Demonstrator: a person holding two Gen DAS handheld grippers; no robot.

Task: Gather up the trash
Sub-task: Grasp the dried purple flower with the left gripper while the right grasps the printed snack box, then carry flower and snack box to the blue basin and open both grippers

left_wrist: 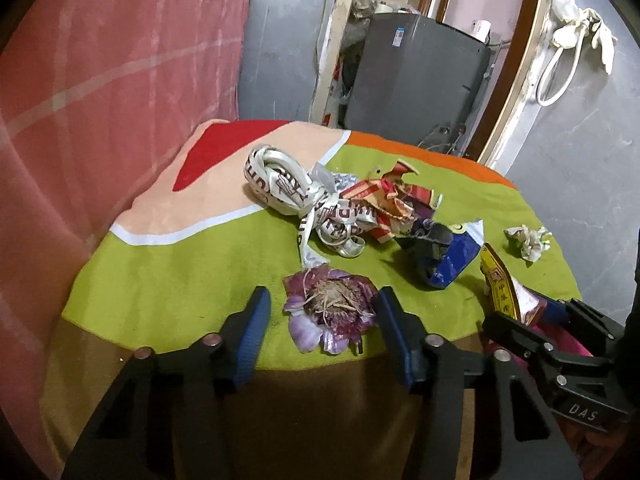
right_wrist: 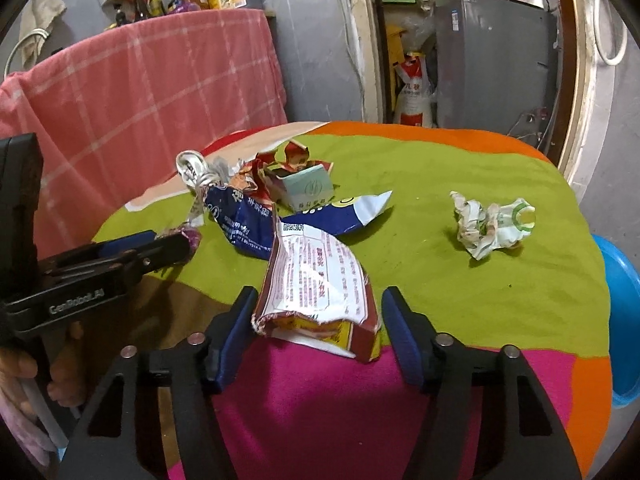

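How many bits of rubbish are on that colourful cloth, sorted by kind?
Onion skin: 1, the purple onion peel
Ribbon: 1, the white printed ribbon
Packets and wrappers: 3, the blue packet, the red-and-white packet, the torn red wrapper
Boxes: 1, the small pale box
Crumpled paper: 1, the paper ball
Total: 7

Both views are evenly and rather dimly lit by soft indoor light from above, so the bright cloth on the tabletop (left_wrist: 168,264) shows only short, faint shadows under the scraps. A white glare patch sits on the glossy red-and-white wrapper (right_wrist: 316,276). Fisheye distortion bends the door frame (left_wrist: 516,64) and walls, dark vignetting fills the corners, and the edges are slightly soft.
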